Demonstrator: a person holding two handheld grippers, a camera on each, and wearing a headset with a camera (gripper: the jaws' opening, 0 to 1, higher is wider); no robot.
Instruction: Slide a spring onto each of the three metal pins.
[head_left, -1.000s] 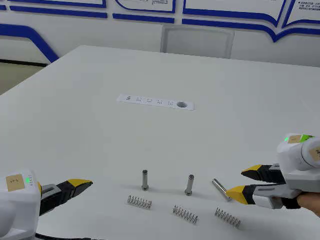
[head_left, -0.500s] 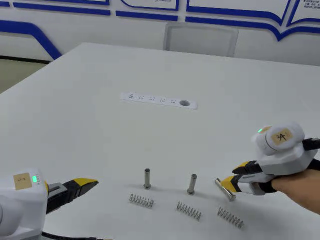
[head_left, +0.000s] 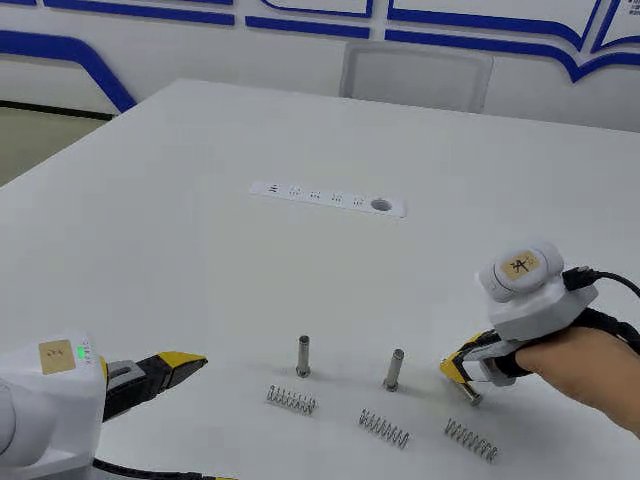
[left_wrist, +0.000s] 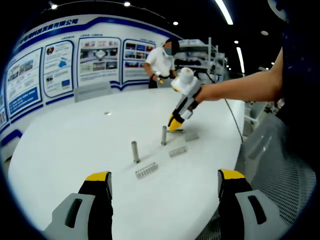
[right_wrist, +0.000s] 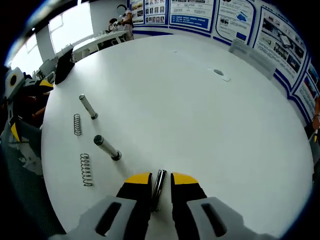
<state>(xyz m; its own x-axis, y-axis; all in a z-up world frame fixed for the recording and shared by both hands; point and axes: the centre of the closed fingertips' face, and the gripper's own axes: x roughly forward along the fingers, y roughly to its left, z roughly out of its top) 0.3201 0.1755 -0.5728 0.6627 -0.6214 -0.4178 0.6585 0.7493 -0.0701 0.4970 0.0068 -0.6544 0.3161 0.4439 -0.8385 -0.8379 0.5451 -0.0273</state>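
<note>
Right tool (right_wrist: 161, 179) has closed in, straddling the fallen pin (right_wrist: 159, 186) right of the middle pin (head_left: 394, 369); grip unclear. Left tool (left_wrist: 164, 175) released. Three springs (head_left: 384, 428) loose on desk (head_left: 200, 250); none threaded yet.

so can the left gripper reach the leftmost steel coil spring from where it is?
Probably yes. The left gripper is open, bare white table lies between it and the leftmost steel coil spring, and the nearest upright metal pin stands beyond it, off the path.
</note>
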